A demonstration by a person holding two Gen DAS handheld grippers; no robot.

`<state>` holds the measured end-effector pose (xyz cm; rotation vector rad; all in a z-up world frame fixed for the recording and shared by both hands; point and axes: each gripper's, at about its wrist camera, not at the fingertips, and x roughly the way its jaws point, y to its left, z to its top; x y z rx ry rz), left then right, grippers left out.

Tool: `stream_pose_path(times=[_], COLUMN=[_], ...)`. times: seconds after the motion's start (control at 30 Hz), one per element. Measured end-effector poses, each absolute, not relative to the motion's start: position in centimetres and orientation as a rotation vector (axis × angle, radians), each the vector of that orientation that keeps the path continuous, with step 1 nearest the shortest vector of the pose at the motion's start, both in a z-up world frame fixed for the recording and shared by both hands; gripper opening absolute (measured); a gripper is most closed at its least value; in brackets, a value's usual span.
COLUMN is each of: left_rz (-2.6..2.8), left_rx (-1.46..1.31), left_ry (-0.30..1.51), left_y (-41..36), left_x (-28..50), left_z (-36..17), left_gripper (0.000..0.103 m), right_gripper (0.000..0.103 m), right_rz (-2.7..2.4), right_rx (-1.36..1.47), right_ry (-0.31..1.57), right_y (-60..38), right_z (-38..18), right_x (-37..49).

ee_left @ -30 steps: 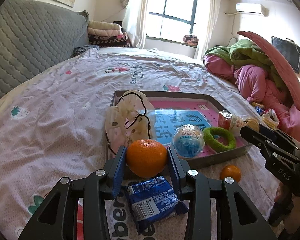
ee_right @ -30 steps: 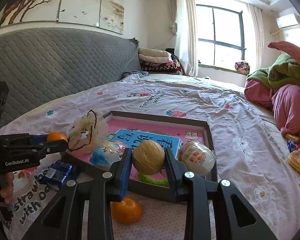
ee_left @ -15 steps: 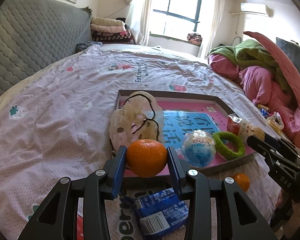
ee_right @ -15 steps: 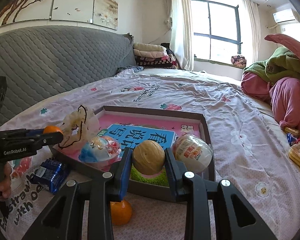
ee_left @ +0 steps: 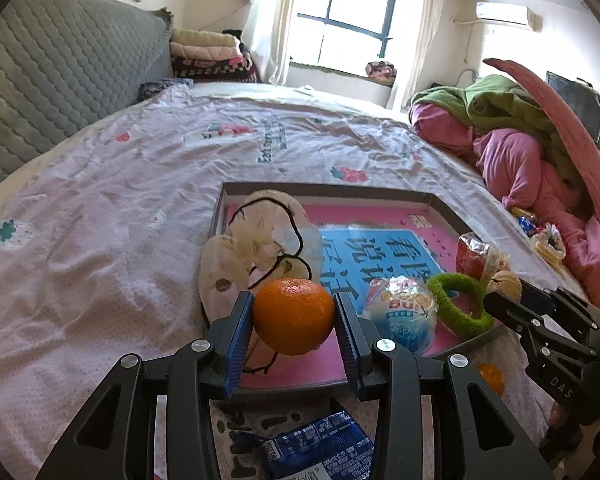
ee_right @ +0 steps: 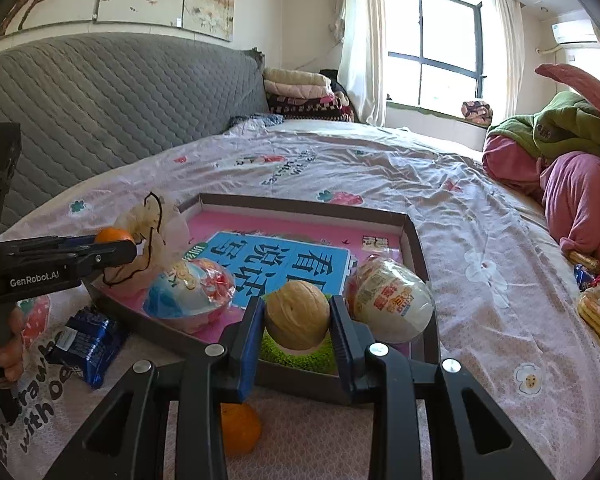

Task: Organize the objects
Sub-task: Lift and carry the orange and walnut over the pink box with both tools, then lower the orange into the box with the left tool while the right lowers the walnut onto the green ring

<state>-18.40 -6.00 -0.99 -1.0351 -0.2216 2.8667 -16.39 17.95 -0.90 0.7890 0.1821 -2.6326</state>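
My left gripper [ee_left: 294,322] is shut on an orange tangerine [ee_left: 293,316], held above the near left part of the pink-lined box lid [ee_left: 332,191]. My right gripper [ee_right: 298,322] is shut on a tan walnut [ee_right: 298,318] over the lid's near edge [ee_right: 296,378]. Inside the lid lie a clear bag with a black cord [ee_left: 256,248], a blue-and-white wrapped egg [ee_left: 402,314], a green fuzzy ring [ee_left: 458,304] and a white wrapped egg [ee_right: 392,306]. A second tangerine [ee_right: 240,428] lies on the bedsheet in front of the lid.
A blue snack packet [ee_right: 86,342] lies on the sheet left of the lid. Pink and green bedding [ee_left: 512,152] is piled at the right, with small snacks [ee_right: 598,304] beside it. A grey headboard [ee_right: 100,112] runs along the left. A hand [ee_right: 4,354] holds the left gripper.
My left gripper has carried the tangerine forward, from above the blue packet to over the lid's near left part. The right gripper has barely shifted with its walnut.
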Motion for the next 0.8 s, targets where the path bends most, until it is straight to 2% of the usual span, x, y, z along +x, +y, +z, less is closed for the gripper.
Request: stream_pose_path(times=[0.8], left_rz=[2.789], left_rx=[-1.124], left_ry=[-0.28], left_y=[-6.3], left_x=[-19.7], left_z=[-2.8], left_gripper=[0.041], right_gripper=[0.033], right_rz=[-2.64], right_rx=[0.964], right_ry=[0.257], right_y=[16.7], right_z=[-2.6], right_x=[-18.8])
